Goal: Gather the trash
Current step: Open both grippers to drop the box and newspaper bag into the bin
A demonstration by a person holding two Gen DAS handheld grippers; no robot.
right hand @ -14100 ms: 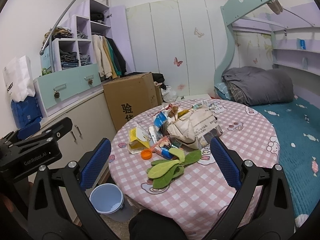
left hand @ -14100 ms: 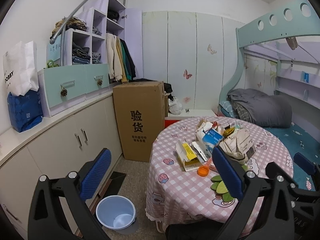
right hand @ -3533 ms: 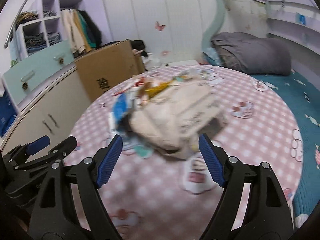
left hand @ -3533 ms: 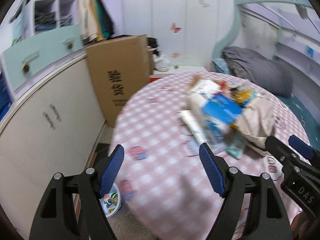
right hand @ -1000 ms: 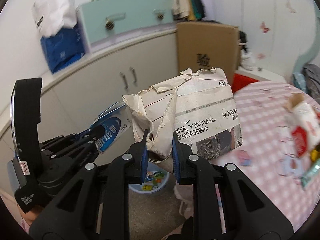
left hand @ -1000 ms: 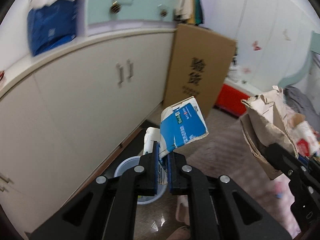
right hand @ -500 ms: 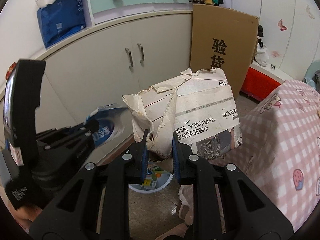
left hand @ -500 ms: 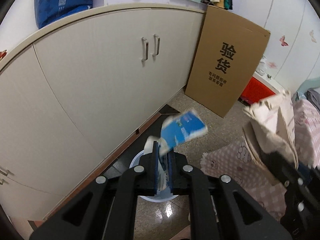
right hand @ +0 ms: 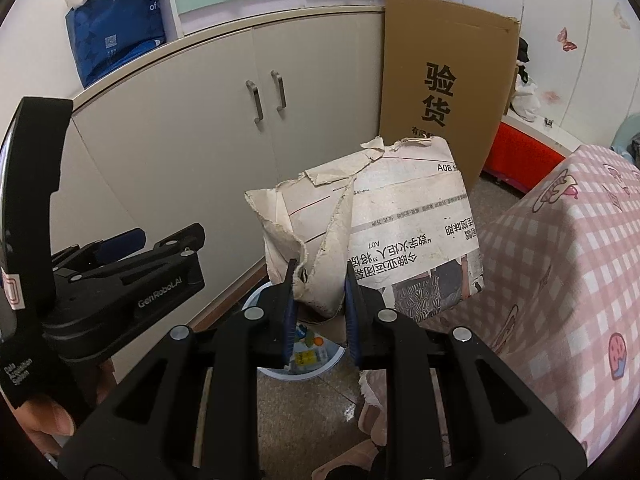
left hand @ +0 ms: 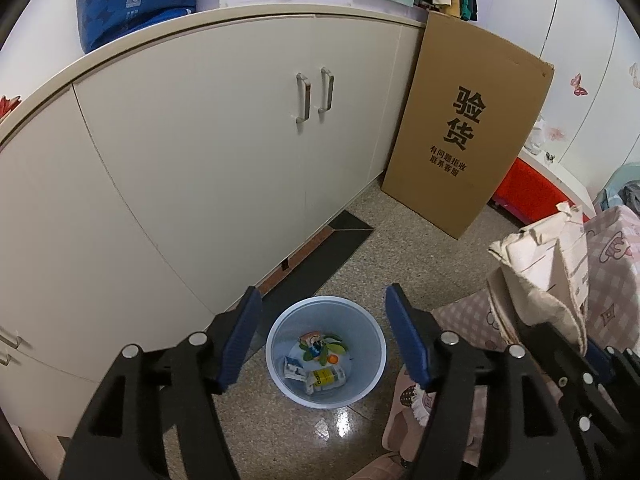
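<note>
Down on the floor beside the cupboards sits the pale blue bin (left hand: 326,350), already holding a few bits of rubbish: a small carton, some green scraps, an orange cap. Directly above it hangs the left gripper (left hand: 324,340), its 2 blue pads spread wide with nothing between them. The right gripper (right hand: 318,300) is clamped on the lower edge of a torn, crumpled newspaper bundle (right hand: 384,232), holding it up off to the side of the bin, next to the pink checked cloth of the tabletop (right hand: 568,248). I'd say the step in hand is dropping rubbish, with the paper due next. That calls for carrying the bundle over the bin mouth and letting go; being bulky, it may catch on the rim.
</note>
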